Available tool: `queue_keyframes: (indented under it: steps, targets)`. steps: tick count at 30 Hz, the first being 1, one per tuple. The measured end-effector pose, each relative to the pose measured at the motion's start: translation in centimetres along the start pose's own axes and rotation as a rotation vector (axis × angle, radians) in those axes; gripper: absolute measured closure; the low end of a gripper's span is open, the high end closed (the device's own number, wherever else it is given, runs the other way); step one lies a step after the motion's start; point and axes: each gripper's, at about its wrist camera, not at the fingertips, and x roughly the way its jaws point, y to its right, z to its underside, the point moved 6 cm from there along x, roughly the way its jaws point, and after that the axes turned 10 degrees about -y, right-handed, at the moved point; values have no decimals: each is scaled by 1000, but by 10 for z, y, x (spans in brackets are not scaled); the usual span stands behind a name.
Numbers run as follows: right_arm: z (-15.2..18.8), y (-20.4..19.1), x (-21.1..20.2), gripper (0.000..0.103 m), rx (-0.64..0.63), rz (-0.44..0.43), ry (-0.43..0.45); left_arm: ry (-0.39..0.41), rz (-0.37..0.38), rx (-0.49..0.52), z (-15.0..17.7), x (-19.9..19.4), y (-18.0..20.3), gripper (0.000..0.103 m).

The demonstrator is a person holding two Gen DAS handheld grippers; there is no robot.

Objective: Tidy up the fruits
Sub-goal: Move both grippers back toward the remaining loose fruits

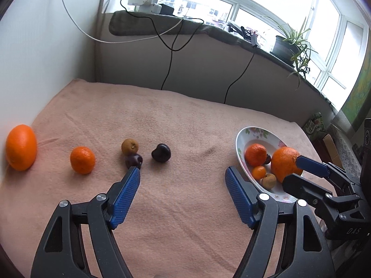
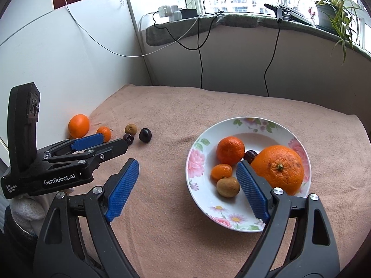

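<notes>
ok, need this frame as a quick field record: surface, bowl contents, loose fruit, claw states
surface: pink towel
bowl: floral bowl, on the towel's right side
in bowl: big orange, tangerine, small tangerine, brown fruit, dark fruit partly hidden
loose on towel: large orange, loose tangerine, brown round fruit, two dark plums
left claw: open, empty, above the towel
right claw: open, empty, at the bowl's near-left rim
</notes>
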Motion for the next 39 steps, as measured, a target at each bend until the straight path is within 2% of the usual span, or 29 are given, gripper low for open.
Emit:
queue_keyframes:
  steps: [7, 10, 13, 17, 20, 24, 28, 32, 35, 39]
  targets:
    - [-19, -26, 17, 15, -26, -76, 11, 16, -33, -60, 2, -6, -35, 27]
    - [-26, -35, 28, 15, -42, -75, 2, 24, -54, -83, 3, -7, -51, 28]
    - [-31, -42, 39, 15, -54, -72, -15, 28, -75, -109, 4, -7, -68, 34]
    - [-36, -49, 59, 15, -47, -113, -68, 32, -94, -133, 3, -6, -85, 40]
    - [-38, -54, 72, 27, -42, -130, -99, 27, -100, -146, 3, -3, -94, 47]
    - [-39, -58, 87, 30, -29, -139, -123, 17, -97, -161, 2, 3, -101, 53]
    - [-38, -61, 102, 45, -24, -143, -154, 7, -95, -163, 1, 9, -106, 55]
    - [-37, -62, 114, 46, -25, -130, -175, 2, -97, -171, 2, 12, -110, 57]
    - [-37, -62, 122, 56, -19, -135, -193, -2, -98, -174, 2, 12, -114, 60]
    - [-39, -63, 132, 56, -13, -139, -201, -7, -96, -176, 3, 13, -117, 60]
